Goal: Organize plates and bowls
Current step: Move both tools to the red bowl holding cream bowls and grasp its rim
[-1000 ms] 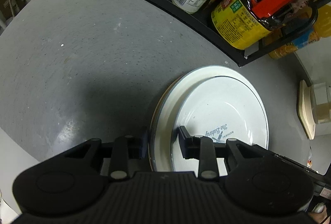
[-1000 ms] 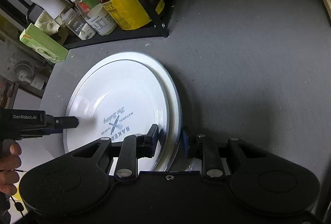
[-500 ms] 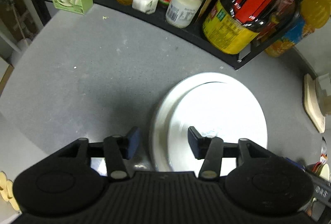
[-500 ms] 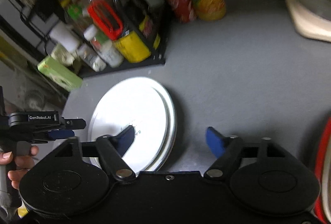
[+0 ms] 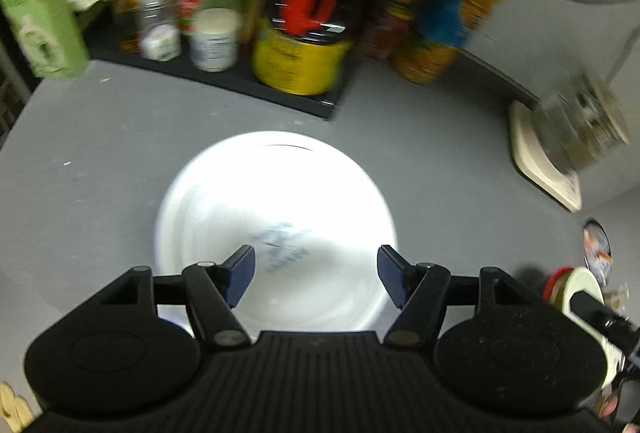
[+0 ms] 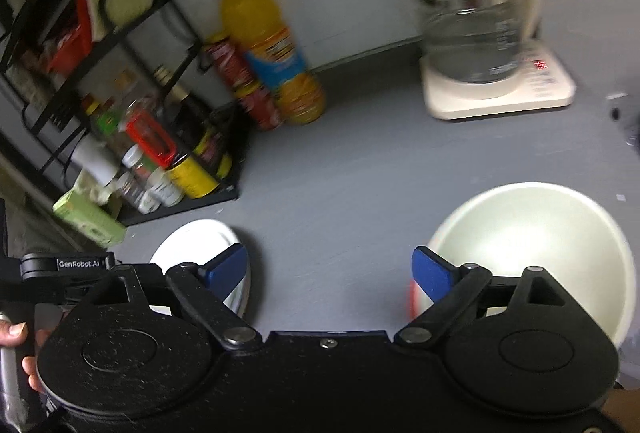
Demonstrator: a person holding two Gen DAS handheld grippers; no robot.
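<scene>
Stacked white plates with blue lettering lie on the grey counter. My left gripper is open and empty, raised above the near part of the plates. In the right wrist view the plates show at lower left behind the left fingertip. My right gripper is open and empty over bare counter. A pale bowl with a red outside stands at the right, just behind the right fingertip. The left gripper shows at the left edge, held by a hand.
A black rack full of bottles and jars stands at the back left, with a green carton beside it. An orange juice bottle and a can stand by the wall. A glass kettle on its white base stands at back right.
Both grippers opened, let go of the plates' rims and pulled back and up. The right gripper swung right, so the bowl and kettle came into view.
</scene>
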